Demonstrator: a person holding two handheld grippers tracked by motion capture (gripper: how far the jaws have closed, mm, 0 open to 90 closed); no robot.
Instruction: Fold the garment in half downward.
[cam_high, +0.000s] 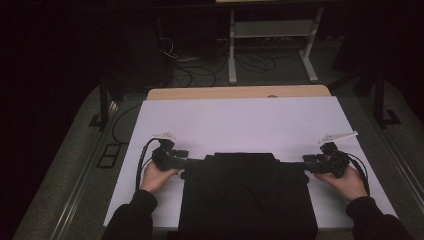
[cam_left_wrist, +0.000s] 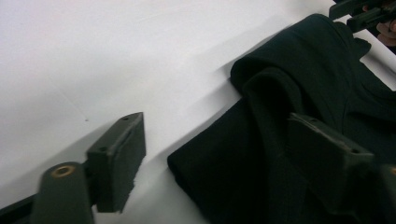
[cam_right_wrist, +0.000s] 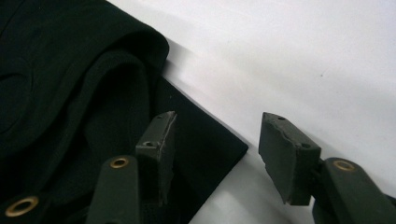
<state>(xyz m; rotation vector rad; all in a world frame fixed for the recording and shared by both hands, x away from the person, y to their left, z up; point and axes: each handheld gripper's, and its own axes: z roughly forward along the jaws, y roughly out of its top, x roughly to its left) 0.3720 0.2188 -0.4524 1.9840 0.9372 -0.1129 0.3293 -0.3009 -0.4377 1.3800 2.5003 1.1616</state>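
Right gripper view: garment corner (cam_right_wrist: 205, 140) between parted jaws

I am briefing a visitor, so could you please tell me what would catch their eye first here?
A black garment lies folded on the white sheet, at the near edge. The left tool and right tool flank its far corners, jaws open astride the cloth edges.

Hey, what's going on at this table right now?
A person is working on a black garment spread on a white sheet. The left claw and right claw are at its two far corners. Both stand open, each straddling the cloth's edge without pinching it, so nothing is lifted.
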